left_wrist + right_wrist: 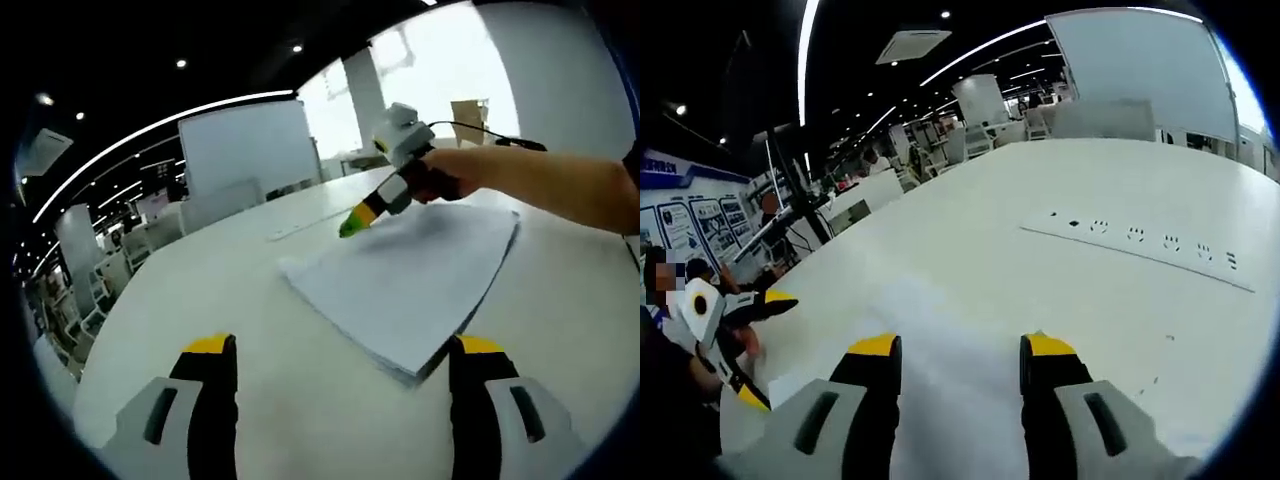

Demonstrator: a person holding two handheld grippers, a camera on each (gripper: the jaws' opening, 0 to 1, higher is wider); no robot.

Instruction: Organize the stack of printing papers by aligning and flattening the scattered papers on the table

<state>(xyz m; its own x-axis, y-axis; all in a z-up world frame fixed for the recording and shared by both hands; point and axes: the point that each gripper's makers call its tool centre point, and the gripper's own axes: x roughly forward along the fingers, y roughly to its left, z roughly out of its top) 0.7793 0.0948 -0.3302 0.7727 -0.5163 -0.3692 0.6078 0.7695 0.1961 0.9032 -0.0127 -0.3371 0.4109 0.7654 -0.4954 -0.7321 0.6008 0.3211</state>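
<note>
Yellow-tipped jaws of left gripper [343, 365] spread wide, empty, at near corner of paper stack [415, 275] on white table [200, 290] | right gripper [960, 362] parted over the sheets, its tip at the far edge | risk: a sideways nudge could fan the sheets.

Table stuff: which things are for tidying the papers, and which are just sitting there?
For the job:
- stack of papers
- white table it lies on
- right gripper, tip at the stack's far edge
- left gripper, fingers apart, near the stack's closest corner

Just there:
- strip of power sockets set in the table
- whiteboard
- chairs
</note>
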